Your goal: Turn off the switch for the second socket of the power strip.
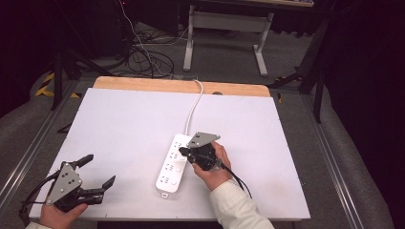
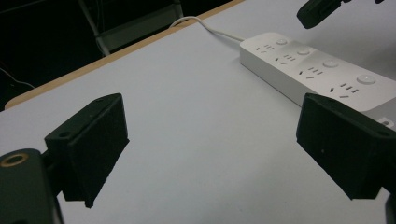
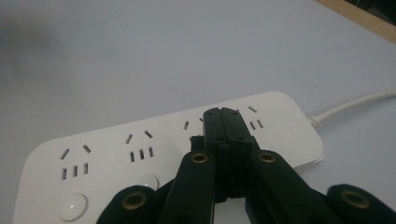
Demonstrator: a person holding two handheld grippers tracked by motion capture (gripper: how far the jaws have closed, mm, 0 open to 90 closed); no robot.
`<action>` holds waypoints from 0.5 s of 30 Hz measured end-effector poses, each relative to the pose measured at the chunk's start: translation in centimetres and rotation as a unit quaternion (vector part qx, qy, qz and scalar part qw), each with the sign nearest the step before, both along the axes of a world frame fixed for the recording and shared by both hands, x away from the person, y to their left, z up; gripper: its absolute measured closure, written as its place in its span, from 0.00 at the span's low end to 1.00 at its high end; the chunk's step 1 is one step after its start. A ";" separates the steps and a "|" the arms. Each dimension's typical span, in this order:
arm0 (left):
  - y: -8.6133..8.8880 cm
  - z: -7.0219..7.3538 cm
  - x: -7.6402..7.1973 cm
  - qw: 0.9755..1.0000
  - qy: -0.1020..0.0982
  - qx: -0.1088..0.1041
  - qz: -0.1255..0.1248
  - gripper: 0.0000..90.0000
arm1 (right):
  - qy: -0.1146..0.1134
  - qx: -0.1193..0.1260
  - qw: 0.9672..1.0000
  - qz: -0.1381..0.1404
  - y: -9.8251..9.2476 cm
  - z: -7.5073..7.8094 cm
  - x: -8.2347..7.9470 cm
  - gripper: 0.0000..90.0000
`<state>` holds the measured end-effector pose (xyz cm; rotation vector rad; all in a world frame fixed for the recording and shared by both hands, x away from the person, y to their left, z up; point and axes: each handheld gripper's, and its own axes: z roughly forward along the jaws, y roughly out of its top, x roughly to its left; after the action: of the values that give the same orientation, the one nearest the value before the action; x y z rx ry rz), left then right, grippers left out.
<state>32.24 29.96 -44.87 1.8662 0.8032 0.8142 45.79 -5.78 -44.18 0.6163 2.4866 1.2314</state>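
Item 1: white power strip (image 1: pixel 173 164), 4 outlets w/ round buttons, flat on table (image 1: pixel 119 124) centre-right, long axis running near-to-far; white cord (image 1: pixel 193 109) leaves far end toward the wooden back edge.

Item 2: right gripper (image 1: pixel 184 152), held in right hand (image 1: pixel 215 167). Jaws pressed together, nothing between; tips over strip's far half, by 3rd outlet group in the right gripper view (image 3: pixel 226 116). Contact w/ strip: cannot tell.

Item 3: left gripper (image 1: pixel 99 171), near-left corner of table. Jaws spread wide, holding nothing; strip well apart, beyond its right jaw in the left gripper view (image 2: pixel 317 70).
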 end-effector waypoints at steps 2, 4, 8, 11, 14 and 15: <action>0.0 0.0 0.0 1.000 0.000 -0.001 0.000 0.11 | -0.004 0.003 1.000 0.004 -0.1 0.6 -0.1 1.00; 0.0 0.0 0.0 1.000 0.000 0.000 -0.001 0.11 | -0.006 0.003 1.000 0.004 -0.1 0.7 -0.2 1.00; 0.0 0.0 0.0 1.000 -0.001 0.000 0.000 0.11 | -0.005 0.005 1.000 0.003 -0.2 1.2 -0.3 1.00; 0.0 0.0 0.1 1.000 0.000 0.000 0.000 0.11 | -0.004 0.010 1.000 0.008 -0.3 1.5 -0.4 1.00; 0.0 0.0 0.1 1.000 0.003 -0.003 0.000 0.11 | -0.004 0.015 1.000 0.009 -0.4 1.9 -0.6 1.00; 0.0 0.0 0.1 1.000 0.003 -0.002 0.000 0.11 | -0.004 0.016 1.000 0.010 -0.4 2.0 -0.6 1.00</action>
<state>32.32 29.94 -44.90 1.8651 0.8087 0.8073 45.20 -6.21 -42.17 0.5934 2.4768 1.2817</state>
